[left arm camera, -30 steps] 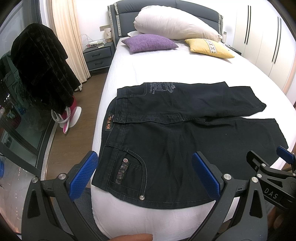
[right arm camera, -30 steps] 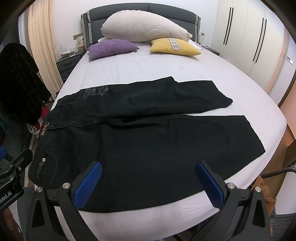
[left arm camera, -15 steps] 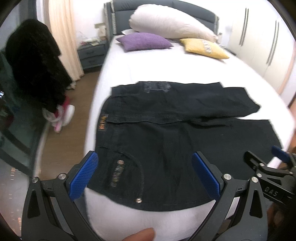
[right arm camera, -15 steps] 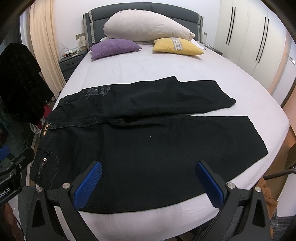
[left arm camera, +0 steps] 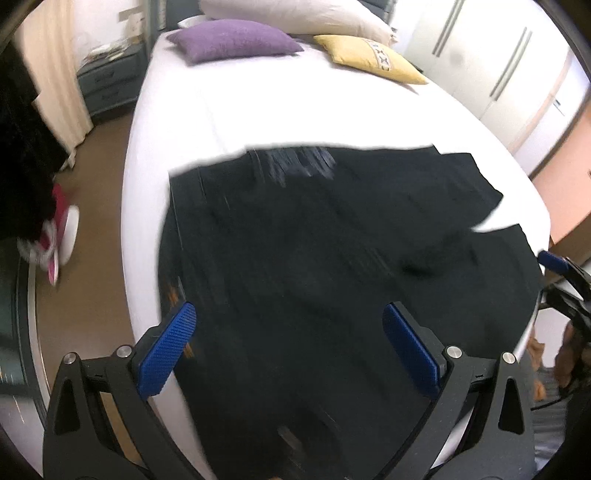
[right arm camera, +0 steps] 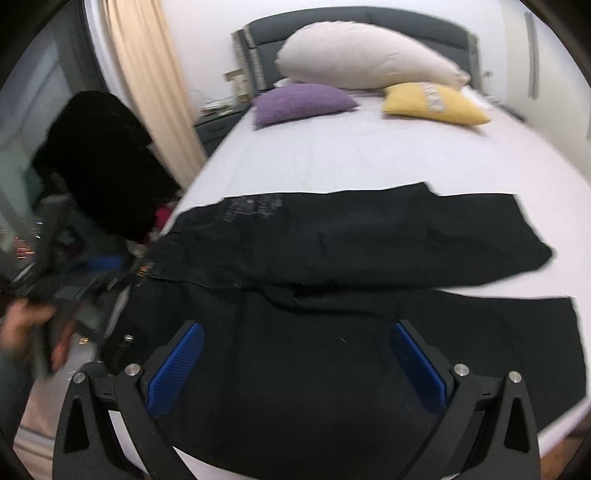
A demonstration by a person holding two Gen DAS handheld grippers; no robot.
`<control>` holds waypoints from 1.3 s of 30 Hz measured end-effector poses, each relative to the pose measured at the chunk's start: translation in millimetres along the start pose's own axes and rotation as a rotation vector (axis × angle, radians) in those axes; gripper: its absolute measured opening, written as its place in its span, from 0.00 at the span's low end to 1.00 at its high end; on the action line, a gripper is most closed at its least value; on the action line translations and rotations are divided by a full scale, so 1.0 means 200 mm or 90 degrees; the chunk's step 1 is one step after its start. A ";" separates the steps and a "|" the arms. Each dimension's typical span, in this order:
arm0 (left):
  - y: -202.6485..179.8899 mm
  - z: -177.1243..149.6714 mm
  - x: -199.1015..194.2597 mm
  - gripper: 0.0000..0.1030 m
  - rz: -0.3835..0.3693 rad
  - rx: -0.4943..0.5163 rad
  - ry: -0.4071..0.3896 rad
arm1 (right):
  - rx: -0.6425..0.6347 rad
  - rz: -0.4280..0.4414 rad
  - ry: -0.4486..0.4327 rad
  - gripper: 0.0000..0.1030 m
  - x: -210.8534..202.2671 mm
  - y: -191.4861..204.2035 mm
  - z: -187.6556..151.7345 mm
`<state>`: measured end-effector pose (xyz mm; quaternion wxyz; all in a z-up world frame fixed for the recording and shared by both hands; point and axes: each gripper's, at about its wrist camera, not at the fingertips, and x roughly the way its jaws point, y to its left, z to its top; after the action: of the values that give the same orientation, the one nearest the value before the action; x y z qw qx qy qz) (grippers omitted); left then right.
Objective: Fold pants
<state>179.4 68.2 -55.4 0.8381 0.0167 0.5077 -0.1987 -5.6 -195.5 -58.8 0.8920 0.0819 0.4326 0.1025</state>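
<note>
The pants point(right arm camera: 332, 295) are black denim, heavy and matte, spread flat across the near part of the bed point(right arm camera: 369, 155). The waistband lies at the left edge and both legs run to the right, the far leg angled slightly away from the near one so a wedge of white sheet shows between their cuffs. Pale print marks the far hip; a metal rivet shines near the pocket in the right wrist view. The sheet is smooth and white. Against the padded grey headboard point(right arm camera: 369, 33) rest a long cream pillow point(right arm camera: 369, 59), a purple cushion point(right arm camera: 299, 101) and a yellow cushion point(right arm camera: 436, 103).

The left tongs point(left arm camera: 291, 347) stand wide, with ribbed blue pads on black arms, nothing between them, above the waist end. The right tongs point(right arm camera: 295, 365) are likewise wide and empty, over the near leg.

Compared with half a second ago, both views are blurred by motion. The left tongs have come forward and lower over the pants, which now fill most of that view. The right view has swung leftward, bringing the left hand point(right arm camera: 29, 332) and its tool well into sight beside the waistband.
</note>
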 end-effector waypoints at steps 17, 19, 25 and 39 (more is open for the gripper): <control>0.43 0.76 0.78 0.76 -0.059 0.217 0.176 | -0.071 0.110 0.075 0.78 0.41 -0.34 0.27; 0.44 0.78 0.84 0.76 -0.074 0.215 0.187 | -0.090 0.126 0.071 0.76 0.43 -0.33 0.30; 0.52 0.83 0.92 0.58 -0.099 0.187 0.210 | -0.160 0.142 0.074 0.68 0.52 -0.27 0.42; 0.51 0.73 0.63 0.10 -0.066 0.210 0.061 | -0.314 0.121 0.134 0.51 0.91 -0.14 0.86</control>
<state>389.8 88.2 -110.3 0.7874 0.1374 0.5080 -0.3210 243.3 -186.7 -96.5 0.8215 -0.1084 0.4755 0.2954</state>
